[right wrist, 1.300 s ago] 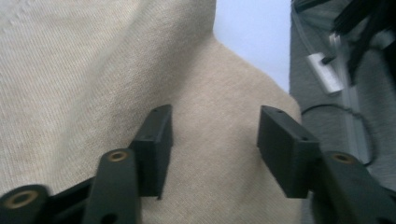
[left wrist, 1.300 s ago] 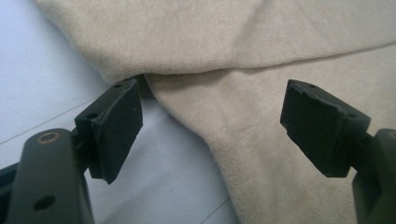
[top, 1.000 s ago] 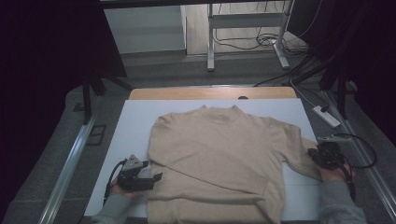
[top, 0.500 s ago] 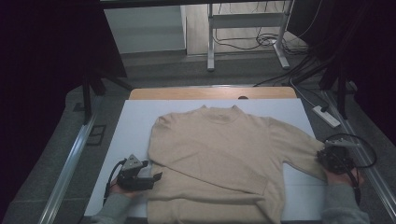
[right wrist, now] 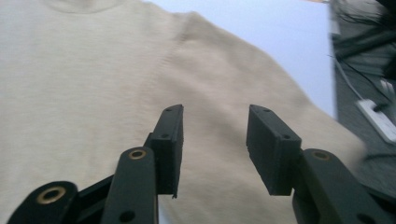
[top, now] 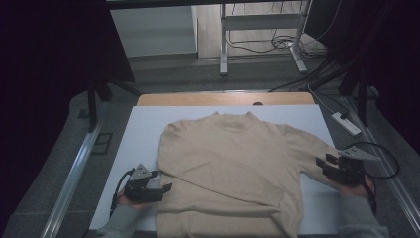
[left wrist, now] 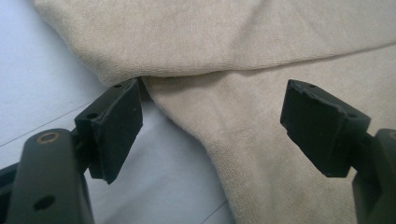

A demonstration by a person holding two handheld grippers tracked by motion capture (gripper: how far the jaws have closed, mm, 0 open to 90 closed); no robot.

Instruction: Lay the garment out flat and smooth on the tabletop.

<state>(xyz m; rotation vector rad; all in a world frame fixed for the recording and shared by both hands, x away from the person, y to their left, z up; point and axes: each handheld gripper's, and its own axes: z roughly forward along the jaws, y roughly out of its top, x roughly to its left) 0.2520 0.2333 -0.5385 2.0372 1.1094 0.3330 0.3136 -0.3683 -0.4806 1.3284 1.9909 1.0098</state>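
A beige sweater [top: 233,163] lies flat on the white table cover [top: 143,129], collar at the far side. One sleeve is folded across its lower body. My left gripper [top: 161,181] rests at the sweater's near left edge, open, with the folded sleeve's edge [left wrist: 187,102] lying under the gap of this gripper [left wrist: 210,126]. My right gripper [top: 324,166] hovers at the end of the other sleeve [top: 309,153]. Its jaws have just been opening, and in the right gripper view the gripper [right wrist: 215,140] holds nothing, the sweater [right wrist: 84,84] lying below.
The table's wooden far edge [top: 223,99] shows past the cover. A power strip [top: 346,124] and cables lie on the floor to the right. A white frame's legs [top: 260,22] stand behind the table, and a metal rail [top: 74,178] runs along the left.
My right gripper has lifted a little off the sleeve end and its jaws have parted. The left gripper and the sweater have not moved.
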